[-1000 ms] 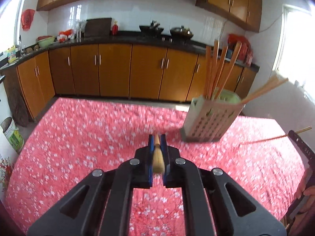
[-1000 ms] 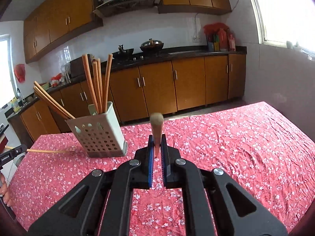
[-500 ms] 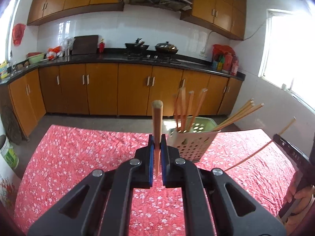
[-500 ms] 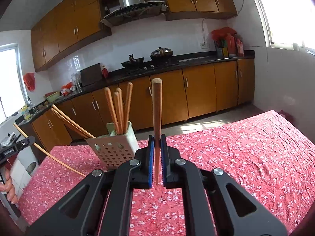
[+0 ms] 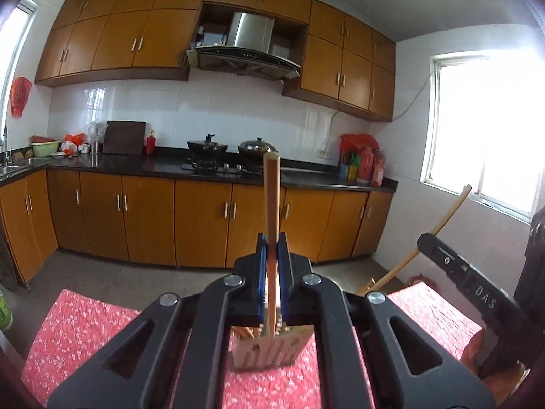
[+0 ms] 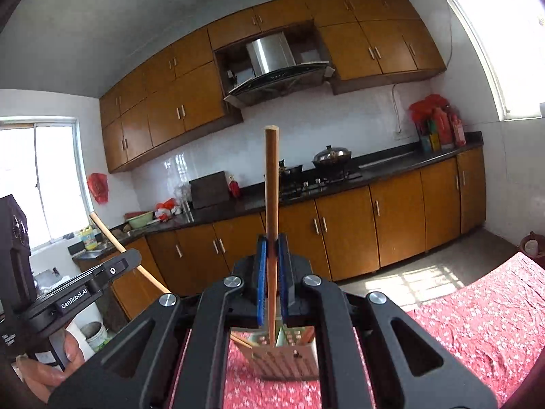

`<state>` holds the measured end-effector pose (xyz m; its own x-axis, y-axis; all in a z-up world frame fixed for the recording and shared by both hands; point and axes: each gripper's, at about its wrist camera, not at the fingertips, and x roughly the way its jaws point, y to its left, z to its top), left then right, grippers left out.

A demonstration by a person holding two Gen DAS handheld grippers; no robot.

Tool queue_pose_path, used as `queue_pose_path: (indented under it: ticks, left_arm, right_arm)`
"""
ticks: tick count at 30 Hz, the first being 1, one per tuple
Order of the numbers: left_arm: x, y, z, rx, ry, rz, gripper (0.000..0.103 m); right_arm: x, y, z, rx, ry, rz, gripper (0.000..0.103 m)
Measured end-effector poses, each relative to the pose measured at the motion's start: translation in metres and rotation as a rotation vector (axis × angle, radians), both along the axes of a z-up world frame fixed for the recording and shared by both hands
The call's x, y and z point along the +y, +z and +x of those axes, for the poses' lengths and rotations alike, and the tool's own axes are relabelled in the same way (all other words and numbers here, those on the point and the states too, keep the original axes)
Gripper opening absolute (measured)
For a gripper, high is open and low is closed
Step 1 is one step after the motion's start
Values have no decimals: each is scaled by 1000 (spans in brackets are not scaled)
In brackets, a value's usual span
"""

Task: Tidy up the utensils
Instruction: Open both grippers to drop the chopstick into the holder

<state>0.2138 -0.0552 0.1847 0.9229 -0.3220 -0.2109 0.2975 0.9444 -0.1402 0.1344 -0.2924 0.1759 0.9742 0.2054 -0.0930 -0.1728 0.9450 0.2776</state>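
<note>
My left gripper (image 5: 271, 238) is shut on a wooden chopstick (image 5: 271, 201) held upright; its lower end reaches down into the perforated utensil holder (image 5: 272, 352) right below. My right gripper (image 6: 271, 238) is shut on another wooden chopstick (image 6: 271, 184), also upright, with its lower end in the same holder (image 6: 286, 358). Other chopsticks (image 6: 306, 335) lean in the holder. The right gripper and its chopstick (image 5: 446, 218) show at the right of the left wrist view; the left gripper's chopstick (image 6: 112, 238) shows at the left of the right wrist view.
The holder stands on a table with a red flowered cloth (image 6: 477, 323). Behind it is open floor, then orange kitchen cabinets (image 5: 146, 218) under a dark counter with a stove and pots (image 5: 207, 146). A window (image 5: 483, 136) is at the right.
Both grippers have tilted up and moved in over the holder, which now sits directly under the jaws. Both chopsticks went from lying forward to upright, with their lower ends in the holder.
</note>
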Motion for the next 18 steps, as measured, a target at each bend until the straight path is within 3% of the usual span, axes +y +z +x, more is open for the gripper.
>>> queue_pose_path:
  ticks: [6, 14, 15, 17, 18]
  left_arm:
    - [-13, -13, 31, -46, 40, 25, 7]
    - [-15, -52, 71, 87, 36, 27, 8]
    - [-12, -52, 73, 98, 39, 18, 12]
    - [-5, -52, 71, 99, 45, 7, 33]
    - [-1, -49, 67, 88, 59, 3, 45]
  right_arm:
    - [6, -19, 36, 11, -43, -42, 7]
    - [14, -50, 62, 112, -4, -74, 9]
    - [16, -50, 61, 107, -1, -85, 12]
    - [16, -50, 58, 109, -4, -96, 46]
    - [15, -48, 55, 103, -12, -92, 49]
